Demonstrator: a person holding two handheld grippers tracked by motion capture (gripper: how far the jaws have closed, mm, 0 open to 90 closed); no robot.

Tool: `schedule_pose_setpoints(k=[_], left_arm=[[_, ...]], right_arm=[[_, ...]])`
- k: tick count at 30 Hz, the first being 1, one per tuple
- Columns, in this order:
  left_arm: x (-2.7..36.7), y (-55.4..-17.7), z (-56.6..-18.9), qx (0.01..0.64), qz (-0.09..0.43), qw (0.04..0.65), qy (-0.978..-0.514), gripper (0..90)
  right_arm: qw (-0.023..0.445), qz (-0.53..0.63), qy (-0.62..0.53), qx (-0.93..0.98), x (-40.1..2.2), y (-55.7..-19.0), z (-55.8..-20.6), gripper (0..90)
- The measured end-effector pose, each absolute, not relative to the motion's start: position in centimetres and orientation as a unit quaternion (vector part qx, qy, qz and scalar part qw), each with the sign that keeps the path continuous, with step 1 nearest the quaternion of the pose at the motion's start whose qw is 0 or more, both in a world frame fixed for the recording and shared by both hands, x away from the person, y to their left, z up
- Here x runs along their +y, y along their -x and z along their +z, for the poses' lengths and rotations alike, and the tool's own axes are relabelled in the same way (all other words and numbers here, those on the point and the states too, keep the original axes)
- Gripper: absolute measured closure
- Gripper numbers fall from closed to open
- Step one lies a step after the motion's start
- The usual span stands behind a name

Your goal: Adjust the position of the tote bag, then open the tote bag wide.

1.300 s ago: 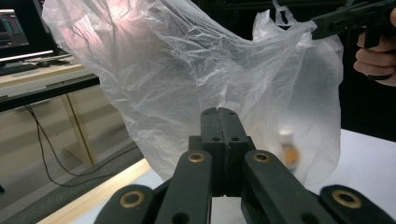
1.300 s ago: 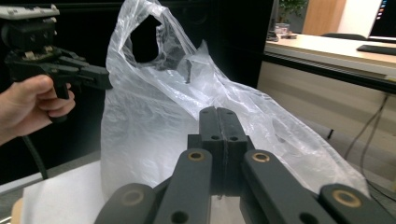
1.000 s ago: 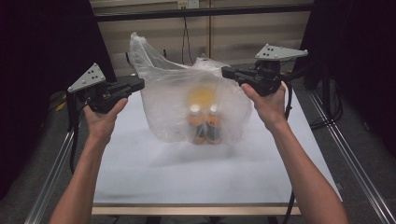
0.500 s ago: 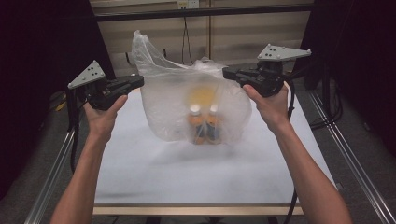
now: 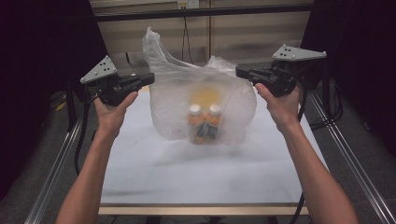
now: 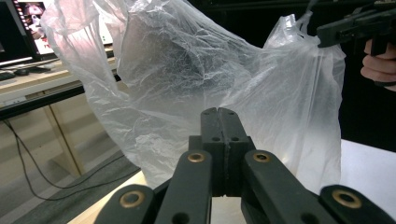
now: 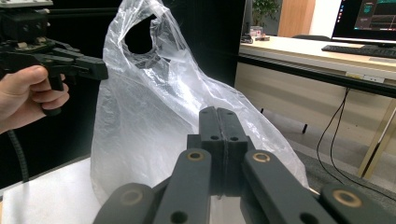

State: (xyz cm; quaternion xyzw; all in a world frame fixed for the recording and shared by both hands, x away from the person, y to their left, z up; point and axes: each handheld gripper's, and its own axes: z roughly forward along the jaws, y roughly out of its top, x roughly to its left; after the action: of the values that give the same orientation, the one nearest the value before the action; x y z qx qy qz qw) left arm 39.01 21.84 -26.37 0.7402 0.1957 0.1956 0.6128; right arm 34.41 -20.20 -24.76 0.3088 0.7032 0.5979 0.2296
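Plastic bag (image 5: pixel 201 105) hangs between both grippers above the white table (image 5: pixel 201 172): left gripper (image 5: pixel 148 78) and right gripper (image 5: pixel 239 71) each clamp shut on its upper edge. Orange bottles (image 5: pixel 204 123) sit inside.

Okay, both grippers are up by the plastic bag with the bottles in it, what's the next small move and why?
Probably nudge the left gripper into the bag's edge and reopen it: its jaws look shut beside the film, not clearly pinching it, while the right gripper meets the other corner and the bottles weigh the bag down.

No legible txt: monitor screens (image 7: pixel 369 18) too blurred, bottle labels unreadable.
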Motion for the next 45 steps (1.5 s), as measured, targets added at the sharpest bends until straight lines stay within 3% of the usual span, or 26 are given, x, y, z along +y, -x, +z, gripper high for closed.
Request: schedule_pose_setpoints(k=[14,17,19,24,30,35,38,40,45], left_arm=[[20.0,-39.4,-27.0,0.182,0.179,0.610,-0.750,90.0],[20.0,-38.9,-27.0,0.180,0.180,0.613,-0.748,88.8],[20.2,-38.6,-27.0,0.177,0.180,0.612,-0.749,83.5],[20.8,-38.4,-27.4,0.192,0.186,0.611,-0.745,67.8],[21.4,-38.3,-28.1,0.204,0.183,0.609,-0.744,44.7],[21.6,-37.4,-29.4,0.207,0.183,0.603,-0.748,37.7],[21.6,-37.3,-30.1,0.206,0.185,0.588,-0.760,37.4],[21.5,-37.4,-30.6,0.209,0.185,0.580,-0.765,42.5],[21.4,-38.0,-31.8,0.196,0.164,0.574,-0.778,80.6]], right_arm=[[0.241,0.593,-0.330,0.694,-22.2,-34.4,-25.9,89.7],[0.237,0.601,-0.332,0.687,-21.9,-34.5,-26.1,80.7],[0.229,0.602,-0.324,0.693,-21.7,-34.4,-26.4,75.4],[0.221,0.603,-0.318,0.697,-21.3,-33.9,-26.7,52.0],[0.228,0.592,-0.325,0.701,-21.7,-33.4,-26.9,42.7],[0.213,0.588,-0.323,0.710,-21.5,-33.0,-27.9,38.4],[0.221,0.577,-0.324,0.716,-21.0,-32.7,-28.5,39.7],[0.212,0.578,-0.316,0.722,-20.8,-32.7,-28.8,48.5],[0.202,0.573,-0.313,0.730,-21.0,-32.8,-29.6,78.9]])
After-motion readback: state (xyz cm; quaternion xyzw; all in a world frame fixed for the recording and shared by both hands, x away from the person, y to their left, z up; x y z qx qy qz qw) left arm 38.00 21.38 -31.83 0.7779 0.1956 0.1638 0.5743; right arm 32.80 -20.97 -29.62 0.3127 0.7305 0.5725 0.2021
